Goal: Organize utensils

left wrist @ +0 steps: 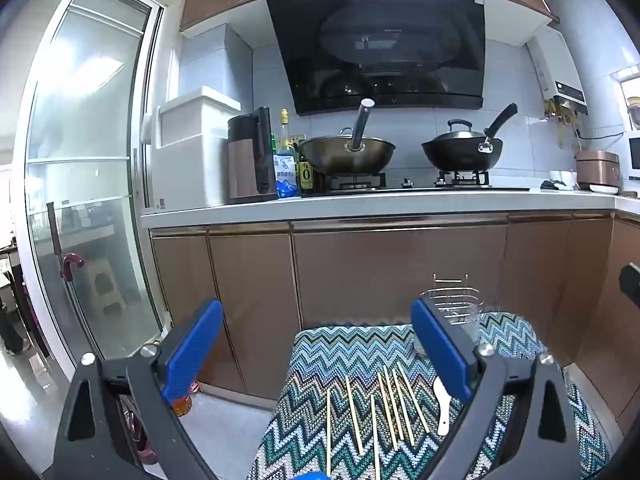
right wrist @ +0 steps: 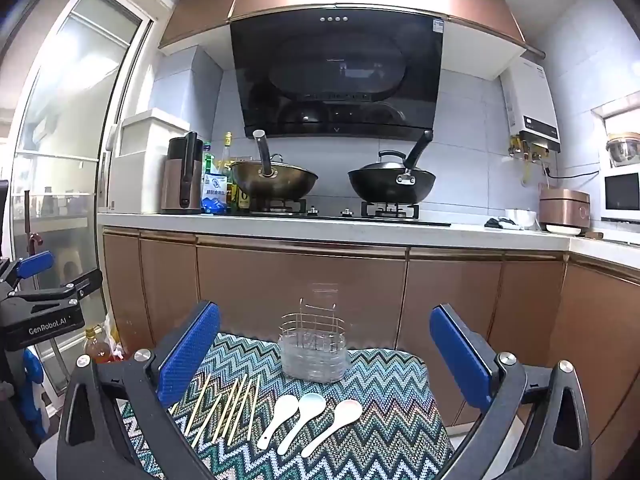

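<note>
Several wooden chopsticks (right wrist: 228, 412) lie side by side on a zigzag-patterned cloth (right wrist: 380, 380). Three white spoons (right wrist: 308, 416) lie to their right. A wire utensil holder (right wrist: 314, 346) with a clear base stands upright behind them. My right gripper (right wrist: 324, 344) is open and empty, above the near side of the cloth. My left gripper (left wrist: 316, 336) is open and empty, over the cloth's left edge. The left wrist view shows the chopsticks (left wrist: 376, 416), one spoon (left wrist: 442, 408) and the holder (left wrist: 456, 304) behind the right finger.
Brown cabinet doors (right wrist: 304, 292) stand just behind the cloth. The counter above carries two woks (right wrist: 276, 180) on a stove, a kettle (right wrist: 182, 180) and bottles. An oil bottle (right wrist: 96, 346) stands on the floor at left. A glass sliding door (left wrist: 80, 160) is at far left.
</note>
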Demonstrator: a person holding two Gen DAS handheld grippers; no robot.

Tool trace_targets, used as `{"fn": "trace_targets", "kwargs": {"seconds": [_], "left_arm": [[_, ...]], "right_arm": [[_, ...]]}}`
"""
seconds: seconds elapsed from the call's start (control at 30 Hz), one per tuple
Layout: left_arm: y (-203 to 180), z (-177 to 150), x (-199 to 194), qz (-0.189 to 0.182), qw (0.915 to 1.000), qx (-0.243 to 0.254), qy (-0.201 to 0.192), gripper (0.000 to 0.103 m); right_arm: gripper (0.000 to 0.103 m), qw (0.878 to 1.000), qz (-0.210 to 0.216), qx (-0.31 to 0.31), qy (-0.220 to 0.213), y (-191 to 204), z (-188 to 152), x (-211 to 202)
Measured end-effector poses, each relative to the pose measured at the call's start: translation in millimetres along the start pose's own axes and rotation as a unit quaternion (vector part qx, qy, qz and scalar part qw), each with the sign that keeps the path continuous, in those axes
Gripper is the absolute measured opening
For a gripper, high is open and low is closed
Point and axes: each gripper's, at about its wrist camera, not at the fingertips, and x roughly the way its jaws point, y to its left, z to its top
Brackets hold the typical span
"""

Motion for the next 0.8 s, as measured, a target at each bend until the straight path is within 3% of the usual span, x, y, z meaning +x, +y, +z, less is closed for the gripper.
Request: {"fn": "trace_targets", "kwargs": {"seconds": [0.53, 0.8], "left_arm": [[-8, 0, 3, -0.026, 0.9996, -0.007, 0.0, 0.096], [-9, 1, 14, -0.018, 0.9996, -0.018, 0.014, 0.096]], "right_arm": [[0.103, 1.0, -0.027, -0.003, -0.016, -12, 2, -3], [0.103, 0.999, -0.033, 0.004, -0.009, -22, -3, 4]]}}
